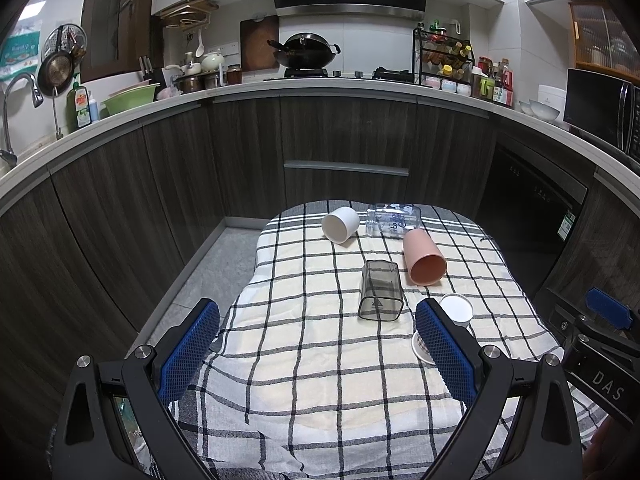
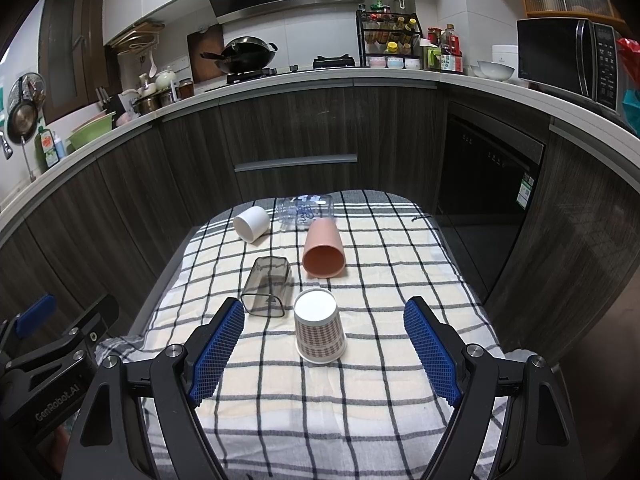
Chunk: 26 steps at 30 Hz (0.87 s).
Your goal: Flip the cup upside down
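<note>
A checked paper cup (image 2: 320,326) stands upside down on the plaid cloth, between and just ahead of my open right gripper (image 2: 325,334); it shows partly behind a finger in the left wrist view (image 1: 456,310). A smoky square cup (image 2: 267,290) (image 1: 380,290), a pink cup (image 2: 324,250) (image 1: 424,258), a white cup (image 2: 251,223) (image 1: 340,224) and a clear printed glass (image 2: 305,209) (image 1: 394,218) lie on their sides farther back. My left gripper (image 1: 318,344) is open and empty above the cloth's near left.
The small table under the plaid cloth (image 1: 320,360) (image 2: 380,380) has dark kitchen cabinets (image 1: 344,136) behind it and floor (image 1: 216,264) to its left. My right gripper's body (image 1: 600,344) shows at the right edge of the left view.
</note>
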Tool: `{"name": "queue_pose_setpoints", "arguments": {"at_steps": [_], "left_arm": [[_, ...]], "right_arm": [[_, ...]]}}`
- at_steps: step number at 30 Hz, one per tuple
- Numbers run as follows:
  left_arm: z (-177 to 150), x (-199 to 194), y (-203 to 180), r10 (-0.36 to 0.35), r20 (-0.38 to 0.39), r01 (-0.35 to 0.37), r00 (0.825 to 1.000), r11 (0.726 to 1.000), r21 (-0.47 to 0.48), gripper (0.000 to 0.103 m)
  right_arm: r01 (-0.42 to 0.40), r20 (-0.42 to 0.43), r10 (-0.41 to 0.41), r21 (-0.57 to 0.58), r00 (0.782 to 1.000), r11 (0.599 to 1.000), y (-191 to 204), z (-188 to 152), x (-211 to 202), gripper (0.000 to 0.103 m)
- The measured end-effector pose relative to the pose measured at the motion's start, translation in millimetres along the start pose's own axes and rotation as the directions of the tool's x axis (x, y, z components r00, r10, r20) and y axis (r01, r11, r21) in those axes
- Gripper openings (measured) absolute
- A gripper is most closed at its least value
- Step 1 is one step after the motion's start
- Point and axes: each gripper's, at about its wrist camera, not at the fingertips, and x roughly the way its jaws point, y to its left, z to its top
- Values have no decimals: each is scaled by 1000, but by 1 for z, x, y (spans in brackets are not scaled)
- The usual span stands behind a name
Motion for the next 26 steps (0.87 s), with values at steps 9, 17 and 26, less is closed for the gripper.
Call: {"name": "queue_pose_setpoints", "arguments": {"at_steps": [9, 17, 26], "left_arm": [[-1, 0, 1, 4, 4, -4, 1000, 1000, -4, 101], [-3, 1, 1, 10, 0, -10, 1000, 1000, -17, 103], [-3, 0, -1, 4, 3, -4, 1000, 1000, -14, 103]], "right_arm": [[0, 0, 0, 0, 1000, 1000, 1, 0, 0, 82], [1, -2, -1, -1, 1000, 1000, 2, -1, 0, 82], [-1, -3, 1, 2, 1000, 1000, 1, 0, 0, 82]]}}
